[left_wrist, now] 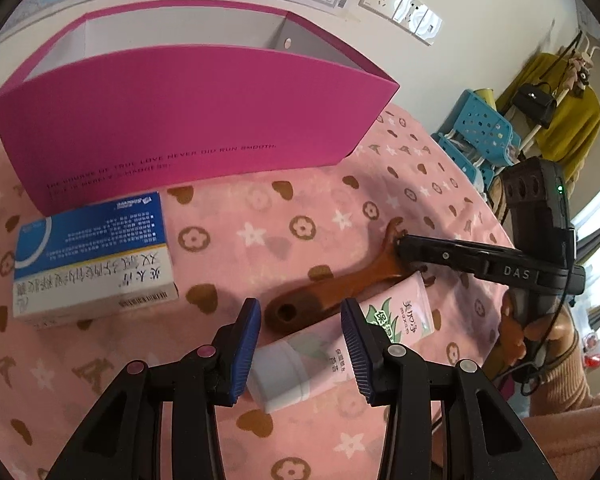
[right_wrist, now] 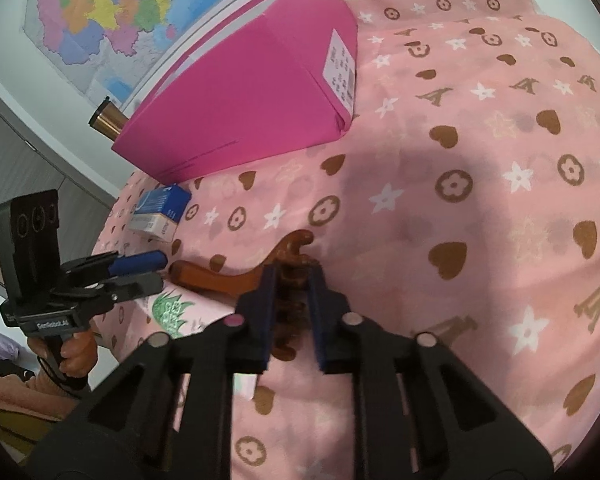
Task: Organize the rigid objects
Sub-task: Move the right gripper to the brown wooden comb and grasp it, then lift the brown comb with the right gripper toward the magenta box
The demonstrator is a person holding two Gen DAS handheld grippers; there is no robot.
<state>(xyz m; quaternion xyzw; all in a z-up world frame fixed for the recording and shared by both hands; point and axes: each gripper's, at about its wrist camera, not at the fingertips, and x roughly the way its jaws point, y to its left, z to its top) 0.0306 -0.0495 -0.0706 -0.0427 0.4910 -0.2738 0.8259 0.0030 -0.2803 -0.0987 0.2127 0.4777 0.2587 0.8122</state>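
Note:
A brown wooden comb [left_wrist: 340, 284] lies on the pink patterned cloth [left_wrist: 300, 208]. My right gripper [right_wrist: 294, 280] is shut on the comb's toothed end [right_wrist: 292, 292]; it also shows in the left wrist view [left_wrist: 404, 246]. My left gripper [left_wrist: 300, 316] is open just above a pink and white cream tube [left_wrist: 332, 352] that lies beside the comb. A blue and white medicine box [left_wrist: 92, 256] lies to the left. An open magenta box [left_wrist: 188, 120] stands behind, against the wall.
A wall map [right_wrist: 112, 12] hangs behind the magenta box. Blue plastic stools [left_wrist: 480, 136] and a coat rack with a yellow garment [left_wrist: 568, 120] stand off the table's right side. The cloth [right_wrist: 500, 160] stretches far to the right.

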